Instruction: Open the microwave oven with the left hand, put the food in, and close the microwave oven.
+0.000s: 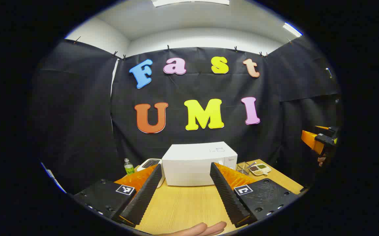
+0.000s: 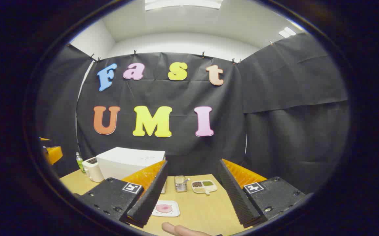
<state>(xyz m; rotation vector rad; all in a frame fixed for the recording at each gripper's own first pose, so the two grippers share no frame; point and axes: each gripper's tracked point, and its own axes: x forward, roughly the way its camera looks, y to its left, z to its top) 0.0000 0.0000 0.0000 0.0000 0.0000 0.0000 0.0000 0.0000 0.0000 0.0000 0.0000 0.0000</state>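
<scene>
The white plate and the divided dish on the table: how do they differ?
The white plate is square and undivided, holding one pink round food; the divided dish has several compartments with dark, green and pale fillings. The plate lies nearer the camera, the dish farther back beside a wire basket. Both are pale and rest flat on the wooden table.

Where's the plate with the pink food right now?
In the right gripper view, the white square plate with pink food lies on the wooden table, in front of the white microwave oven, by the near edge.

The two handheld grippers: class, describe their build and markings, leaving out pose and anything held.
Each gripper, left and right, has two long wedge-shaped fingers with ribbed inner faces, orange ribbed backing, and black plates bearing a square black-and-white marker and screws.
</scene>
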